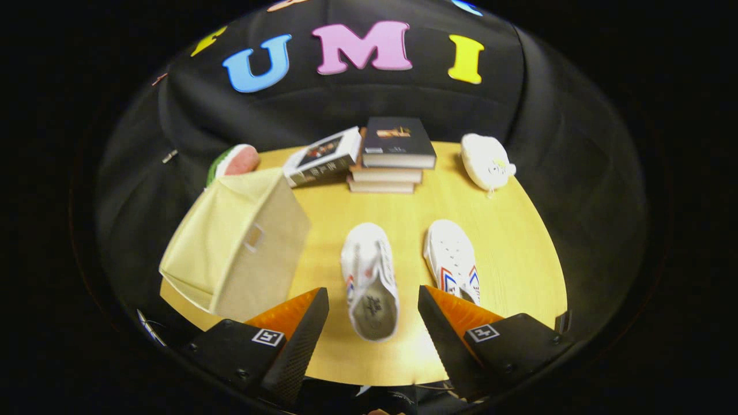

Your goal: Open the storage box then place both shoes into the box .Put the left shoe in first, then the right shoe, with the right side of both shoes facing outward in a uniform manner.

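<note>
Gripper view: gripper is held above the wooden table, jaws spread wide, nothing gripped. One white shoe is seen between the fingers, upright, heel toward the camera. Second shoe lies on its side just beside the right finger. Storage box, closed, sits left of the shoes. Stacked books are seen beyond

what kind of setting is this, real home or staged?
Likely a staged booth: a round wooden table backed by black cloth, set with props, namely a fabric storage box, two white shoes, stacked books. The gripper hangs open above.
</note>
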A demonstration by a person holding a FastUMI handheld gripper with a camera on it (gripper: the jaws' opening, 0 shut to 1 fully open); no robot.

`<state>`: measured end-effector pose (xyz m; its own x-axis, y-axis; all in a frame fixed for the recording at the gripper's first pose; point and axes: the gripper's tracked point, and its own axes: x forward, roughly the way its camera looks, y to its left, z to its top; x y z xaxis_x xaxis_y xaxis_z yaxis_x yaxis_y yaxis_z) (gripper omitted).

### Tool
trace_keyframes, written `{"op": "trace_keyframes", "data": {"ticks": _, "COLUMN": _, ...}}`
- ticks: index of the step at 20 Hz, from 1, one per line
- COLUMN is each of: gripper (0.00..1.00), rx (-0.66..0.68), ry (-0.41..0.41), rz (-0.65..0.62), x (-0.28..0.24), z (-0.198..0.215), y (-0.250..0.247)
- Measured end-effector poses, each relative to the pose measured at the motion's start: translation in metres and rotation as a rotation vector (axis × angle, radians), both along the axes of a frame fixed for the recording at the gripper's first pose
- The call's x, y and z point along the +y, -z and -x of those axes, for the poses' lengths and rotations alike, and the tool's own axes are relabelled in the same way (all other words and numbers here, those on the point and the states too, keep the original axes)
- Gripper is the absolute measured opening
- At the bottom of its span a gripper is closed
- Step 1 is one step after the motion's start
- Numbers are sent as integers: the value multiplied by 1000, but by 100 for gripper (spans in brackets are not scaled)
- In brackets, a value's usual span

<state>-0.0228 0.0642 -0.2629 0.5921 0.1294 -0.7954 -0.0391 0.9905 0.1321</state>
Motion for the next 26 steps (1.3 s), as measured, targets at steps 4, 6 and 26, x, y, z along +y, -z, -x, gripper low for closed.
{"op": "trace_keyframes", "data": {"ticks": 4, "gripper": 99, "rx": 74, "ry": -51, "rz": 70, "x": -23, "z": -1, "y": 57}}
{"op": "trace_keyframes", "data": {"ticks": 6, "gripper": 100, "rx": 106, "ry": -69, "rz": 89, "x": -26, "z": -8, "y": 74}}
{"op": "trace_keyframes", "data": {"ticks": 26, "gripper": 6, "rx": 215, "ry": -15, "rz": -116, "x": 2, "z": -77, "y": 127}}
